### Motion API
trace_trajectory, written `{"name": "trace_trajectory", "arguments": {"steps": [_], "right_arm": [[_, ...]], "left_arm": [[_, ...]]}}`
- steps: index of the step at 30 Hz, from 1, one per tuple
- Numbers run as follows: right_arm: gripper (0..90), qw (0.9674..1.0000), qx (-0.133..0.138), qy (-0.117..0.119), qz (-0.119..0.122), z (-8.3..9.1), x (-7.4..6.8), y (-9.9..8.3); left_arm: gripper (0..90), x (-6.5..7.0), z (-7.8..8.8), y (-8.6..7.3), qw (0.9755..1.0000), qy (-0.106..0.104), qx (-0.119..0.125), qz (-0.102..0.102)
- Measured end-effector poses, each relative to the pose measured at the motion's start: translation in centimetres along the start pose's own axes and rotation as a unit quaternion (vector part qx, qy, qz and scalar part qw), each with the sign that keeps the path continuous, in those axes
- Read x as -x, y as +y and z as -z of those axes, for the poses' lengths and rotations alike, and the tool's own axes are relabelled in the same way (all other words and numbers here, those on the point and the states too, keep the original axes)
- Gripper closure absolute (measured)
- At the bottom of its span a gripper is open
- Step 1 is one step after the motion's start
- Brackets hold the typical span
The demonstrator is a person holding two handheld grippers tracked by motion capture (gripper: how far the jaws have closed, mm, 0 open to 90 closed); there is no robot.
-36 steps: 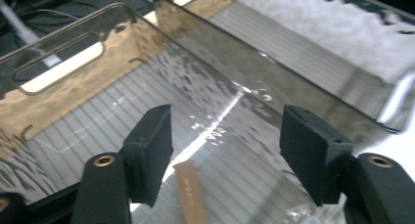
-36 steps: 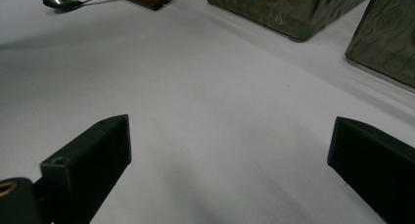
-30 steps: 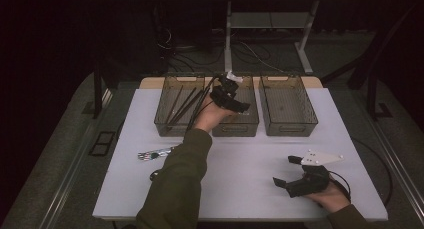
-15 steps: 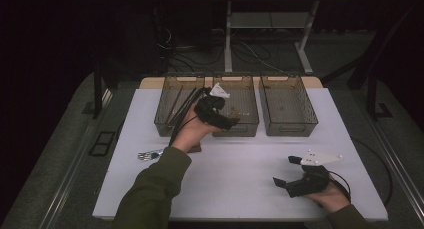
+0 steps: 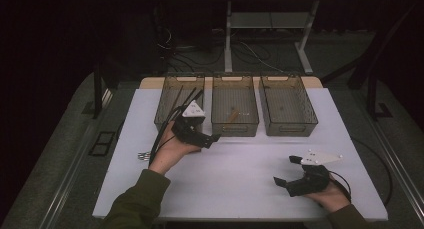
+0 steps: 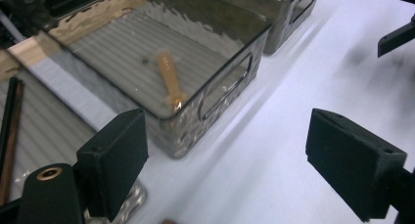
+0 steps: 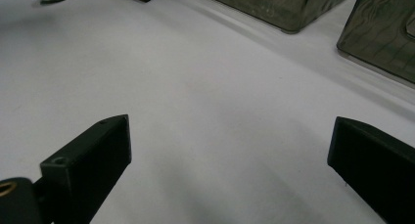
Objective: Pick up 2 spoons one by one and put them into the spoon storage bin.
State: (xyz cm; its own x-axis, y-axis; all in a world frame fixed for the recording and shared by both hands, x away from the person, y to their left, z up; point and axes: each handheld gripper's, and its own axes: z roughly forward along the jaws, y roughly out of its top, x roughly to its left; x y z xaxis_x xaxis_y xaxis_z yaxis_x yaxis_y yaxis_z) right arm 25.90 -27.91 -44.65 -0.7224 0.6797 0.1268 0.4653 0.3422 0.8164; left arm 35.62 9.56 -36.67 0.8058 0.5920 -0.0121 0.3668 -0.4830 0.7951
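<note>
A white surface (image 5: pixel 235 174) stands in a dark room, with cables and a metal frame on the floor behind it. Three clear bins sit in a row along its far edge. The middle bin (image 5: pixel 235 111) holds one tan stick (image 5: pixel 233 115); the left bin (image 5: pixel 177 101) holds dark rods. The left gripper (image 5: pixel 210 139) hovers just before the middle bin, its fingers just opened wide, nothing between them. The right gripper (image 5: pixel 286 173) rests well nearer, fingers spread, empty.
</note>
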Motion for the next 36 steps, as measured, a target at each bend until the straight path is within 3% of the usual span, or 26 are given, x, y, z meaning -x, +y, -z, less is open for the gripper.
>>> {"name": "trace_trajectory", "arguments": {"steps": [6,12,18,22,32,36], "right_arm": [[2.2,1.0000,-0.004,-0.002,0.003,0.0,0.0,0.0],[2.2,1.0000,-0.001,-0.001,0.004,0.1,0.0,-0.1],[2.2,0.9999,0.002,0.002,0.011,0.5,0.2,-0.2],[2.2,0.9998,0.009,0.009,0.018,0.4,0.3,-0.2],[2.2,0.9999,0.015,0.005,0.000,0.6,0.3,-0.1],[2.2,0.9999,0.017,0.002,0.000,0.7,0.2,-0.1]], "left_arm": [[14.5,0.4,1.2,-2.3,0.9999,0.009,0.005,-0.001],[14.0,0.8,2.7,-4.4,0.9995,0.009,0.030,0.008],[14.0,1.1,4.1,-6.3,0.9994,0.015,0.031,0.010],[14.0,1.1,4.9,-7.8,0.9991,0.026,0.028,0.020],[15.4,0.5,6.8,-10.8,0.9972,0.066,0.009,0.034],[19.3,0.2,7.8,-11.8,0.9954,0.076,0.019,0.056]]}}
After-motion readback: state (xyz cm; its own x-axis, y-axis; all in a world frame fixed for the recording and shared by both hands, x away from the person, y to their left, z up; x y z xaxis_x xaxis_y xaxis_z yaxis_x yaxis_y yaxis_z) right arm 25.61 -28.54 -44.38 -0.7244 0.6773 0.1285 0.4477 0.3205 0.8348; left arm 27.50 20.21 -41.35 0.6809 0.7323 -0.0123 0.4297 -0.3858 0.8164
